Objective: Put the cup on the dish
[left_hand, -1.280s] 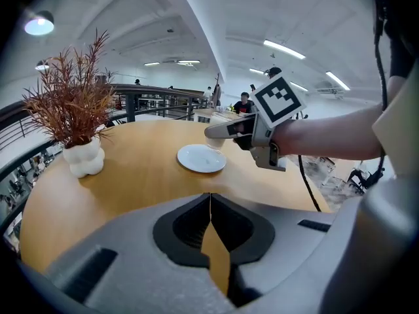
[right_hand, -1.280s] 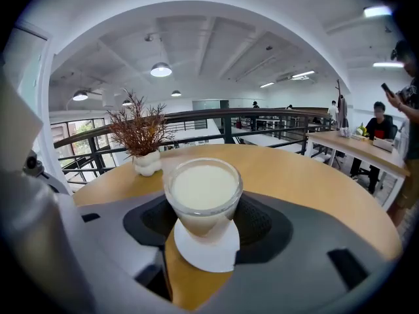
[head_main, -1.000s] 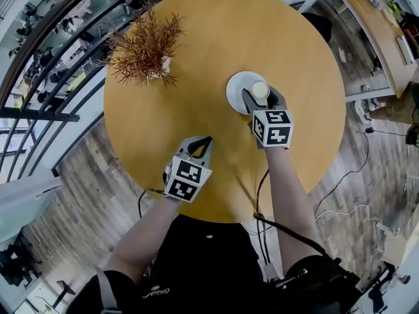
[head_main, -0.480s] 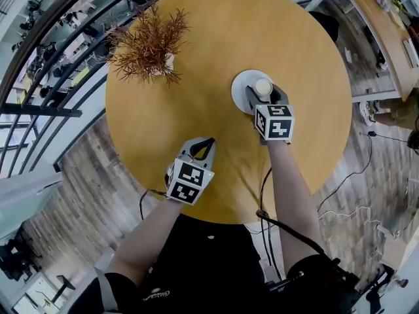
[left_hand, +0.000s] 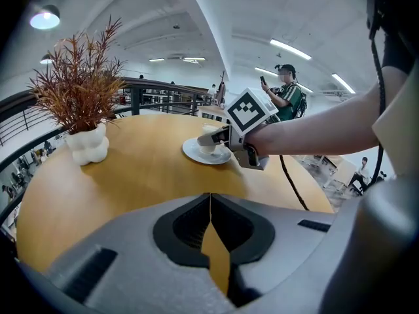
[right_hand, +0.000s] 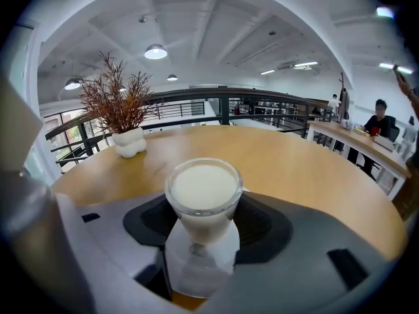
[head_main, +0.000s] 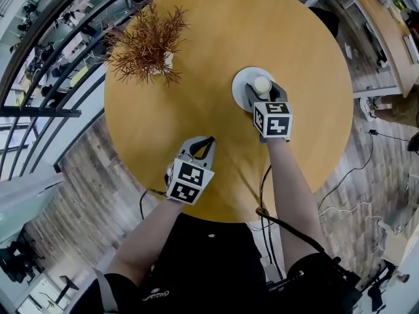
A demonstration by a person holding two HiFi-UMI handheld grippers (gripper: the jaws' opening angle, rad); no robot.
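The cup [right_hand: 203, 195] stood upright, its long axis vertical and its open mouth facing straight up, filled almost to the rim with a pale, creamy liquid. It sat over the middle of the white dish [head_main: 240, 84], on the right half of the round wooden bench [head_main: 216, 31]. Its foot seemed to rest on the dish, though the fingers [right_hand: 263, 226] hid the contact.

The right gripper [head_main: 263, 90] reached in from the person's side, its fingers spread wide and pinching the cup on both flanks.

The left gripper [head_main: 207, 141] hung over bare bench well apart from the dish, nearer the person. Its fingers [left_hand: 186, 226] were pressed together with nothing between them.

A dried reddish plant [head_main: 147, 41] in a lumpy white pot [head_main: 166, 63] stood at the far left of the bench, well apart from the dish.
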